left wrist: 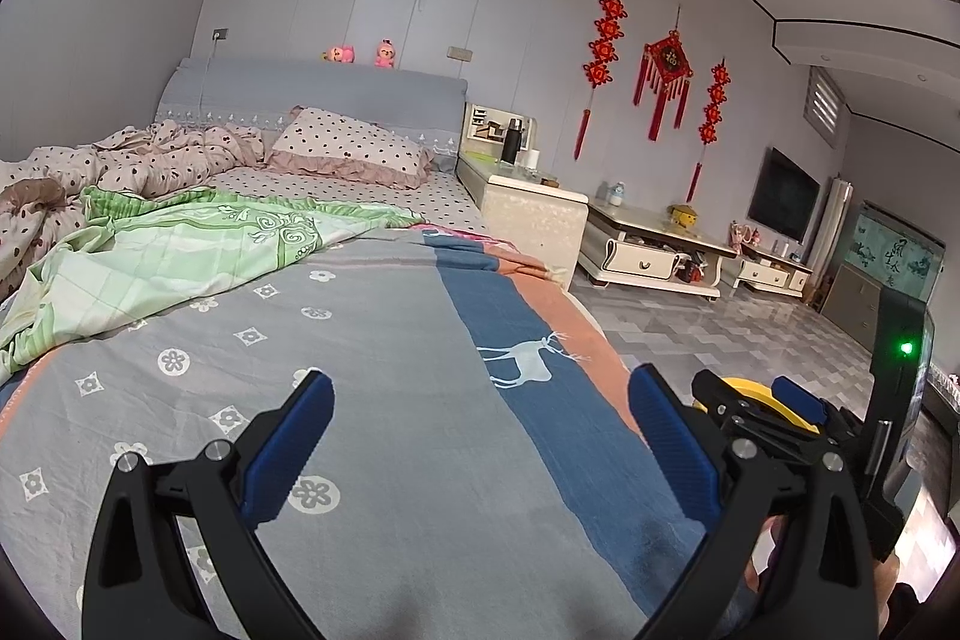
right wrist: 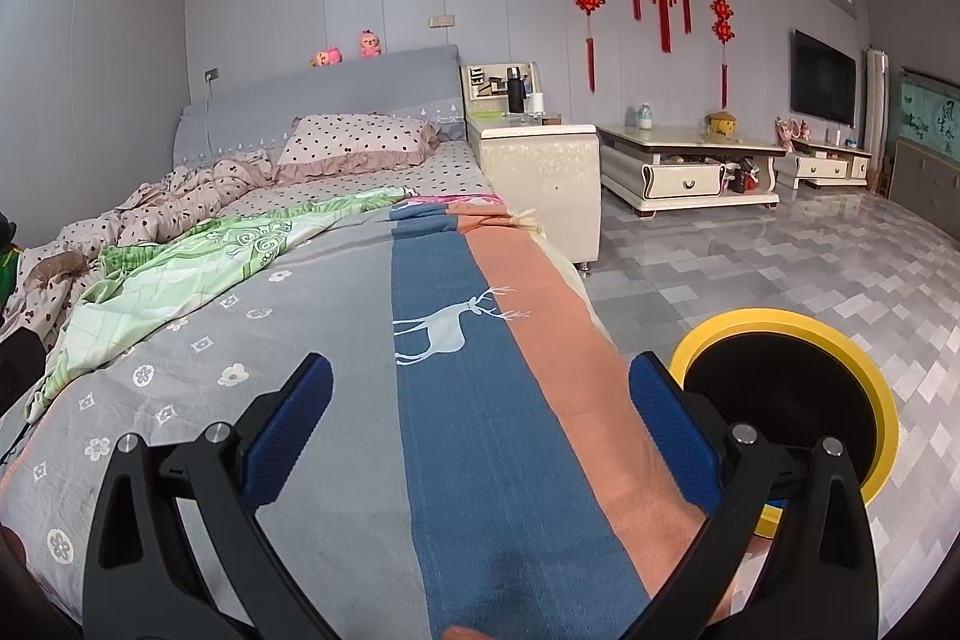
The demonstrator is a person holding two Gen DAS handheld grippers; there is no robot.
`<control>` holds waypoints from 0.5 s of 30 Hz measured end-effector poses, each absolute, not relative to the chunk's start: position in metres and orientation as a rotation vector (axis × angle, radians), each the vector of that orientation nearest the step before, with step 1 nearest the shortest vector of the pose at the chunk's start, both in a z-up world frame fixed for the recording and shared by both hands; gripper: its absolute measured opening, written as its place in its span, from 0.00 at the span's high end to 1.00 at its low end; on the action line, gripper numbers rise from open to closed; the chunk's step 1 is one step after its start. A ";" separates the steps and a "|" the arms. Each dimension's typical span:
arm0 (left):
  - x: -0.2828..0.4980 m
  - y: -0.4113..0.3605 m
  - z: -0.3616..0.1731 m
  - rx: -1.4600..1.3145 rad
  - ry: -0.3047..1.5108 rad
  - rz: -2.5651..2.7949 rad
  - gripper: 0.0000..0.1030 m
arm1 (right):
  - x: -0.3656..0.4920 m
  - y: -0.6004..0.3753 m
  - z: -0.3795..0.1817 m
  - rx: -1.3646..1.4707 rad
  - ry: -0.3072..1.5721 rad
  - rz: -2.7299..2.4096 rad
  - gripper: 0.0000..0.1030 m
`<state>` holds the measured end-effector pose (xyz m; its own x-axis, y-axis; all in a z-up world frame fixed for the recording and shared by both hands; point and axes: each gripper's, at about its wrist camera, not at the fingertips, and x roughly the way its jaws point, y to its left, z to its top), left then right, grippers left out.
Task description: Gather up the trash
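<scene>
My left gripper [left wrist: 480,436] stands open over the foot of the bed [left wrist: 360,340], nothing between its blue pads [left wrist: 300,442]. My right gripper [right wrist: 480,430] is open too, hovering over the bedspread's blue deer stripe [right wrist: 456,340] with nothing in it. In the left wrist view the right gripper [left wrist: 744,391] shows at the right, beyond the bed's edge. A bin with a yellow rim and black inside [right wrist: 780,319] stands on the floor beside the bed, just right of the right gripper; its rim [left wrist: 786,409] peeks out behind that gripper. I make out no loose scrap on the bedspread.
A green sheet [right wrist: 198,256], a polka-dot quilt [left wrist: 150,154] and a pillow [right wrist: 360,139] lie further up the bed. A cream nightstand [right wrist: 540,172] stands at the bed's right, low TV cabinets [right wrist: 690,166] along the wall. Grey tiled floor [right wrist: 750,250] spreads to the right.
</scene>
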<state>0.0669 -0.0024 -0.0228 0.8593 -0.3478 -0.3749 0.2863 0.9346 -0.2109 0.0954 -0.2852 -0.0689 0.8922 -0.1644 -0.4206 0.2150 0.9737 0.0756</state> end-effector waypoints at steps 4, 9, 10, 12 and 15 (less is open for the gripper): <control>0.066 -0.003 -0.024 -0.150 0.424 -0.339 0.08 | 0.096 -0.285 -0.069 0.123 0.426 -0.195 0.08; 0.066 -0.003 -0.024 -0.153 0.425 -0.341 0.08 | 0.098 -0.284 -0.070 0.122 0.426 -0.197 0.08; 0.066 -0.003 -0.024 -0.153 0.425 -0.342 0.08 | 0.097 -0.284 -0.070 0.122 0.426 -0.197 0.08; 0.066 -0.003 -0.025 -0.154 0.428 -0.344 0.08 | 0.098 -0.285 -0.070 0.123 0.427 -0.197 0.08; 0.066 -0.004 -0.025 -0.156 0.430 -0.347 0.08 | 0.098 -0.284 -0.070 0.122 0.427 -0.198 0.08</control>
